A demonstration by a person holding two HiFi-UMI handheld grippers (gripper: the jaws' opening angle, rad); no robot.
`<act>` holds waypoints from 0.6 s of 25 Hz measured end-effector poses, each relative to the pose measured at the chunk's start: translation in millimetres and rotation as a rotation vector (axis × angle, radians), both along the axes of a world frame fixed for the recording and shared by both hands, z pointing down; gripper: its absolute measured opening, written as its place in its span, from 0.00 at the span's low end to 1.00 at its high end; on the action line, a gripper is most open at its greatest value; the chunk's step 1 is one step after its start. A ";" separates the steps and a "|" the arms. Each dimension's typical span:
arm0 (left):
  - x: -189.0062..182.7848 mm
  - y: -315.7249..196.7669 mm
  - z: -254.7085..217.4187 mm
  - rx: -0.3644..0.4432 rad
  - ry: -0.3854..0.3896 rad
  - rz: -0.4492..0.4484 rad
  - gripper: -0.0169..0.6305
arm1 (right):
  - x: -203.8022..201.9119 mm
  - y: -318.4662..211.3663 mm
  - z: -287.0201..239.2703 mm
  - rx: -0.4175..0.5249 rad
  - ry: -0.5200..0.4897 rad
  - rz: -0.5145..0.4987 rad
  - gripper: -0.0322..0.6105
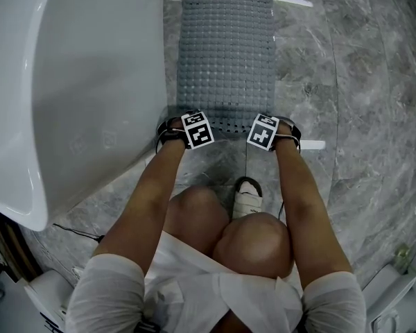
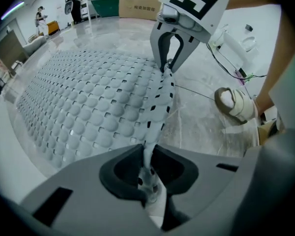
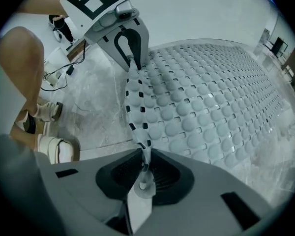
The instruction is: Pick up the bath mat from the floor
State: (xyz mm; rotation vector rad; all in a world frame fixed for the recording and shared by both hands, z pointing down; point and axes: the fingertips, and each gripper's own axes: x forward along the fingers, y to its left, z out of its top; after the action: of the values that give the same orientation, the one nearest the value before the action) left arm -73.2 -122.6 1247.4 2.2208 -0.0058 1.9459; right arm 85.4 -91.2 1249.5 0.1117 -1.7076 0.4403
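A white tub (image 1: 69,82) stood beside the bath mat (image 1: 225,54) on the floor (image 1: 374,82). Arms stretched forward, my left gripper (image 1: 185,118) and right gripper (image 1: 272,121) each pinched the mat's near edge.

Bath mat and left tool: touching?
Touching. The left gripper view shows the left tool shut on the near edge of the bath mat, with that edge pinched upright between its jaws.
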 end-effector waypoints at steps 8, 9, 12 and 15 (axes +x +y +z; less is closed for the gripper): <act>-3.9 34.9 -11.9 -0.187 -0.025 0.022 0.09 | -4.4 35.9 -16.7 -0.124 -0.029 -0.012 0.16; -4.2 37.8 -17.5 -0.212 -0.027 0.026 0.09 | -4.5 38.9 -23.7 -0.134 -0.033 -0.008 0.16; -4.9 42.0 -45.0 -0.257 -0.033 0.028 0.08 | -4.6 42.7 -54.0 -0.158 -0.036 0.004 0.16; -1.1 47.9 -81.3 -0.291 -0.028 0.020 0.08 | -1.2 46.4 -94.0 -0.191 -0.033 0.013 0.15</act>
State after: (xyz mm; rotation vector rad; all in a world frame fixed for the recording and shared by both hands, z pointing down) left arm -74.2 -74.7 1166.1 2.0121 0.2787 1.8512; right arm 84.2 -44.8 1155.5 -0.0233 -1.6884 0.6149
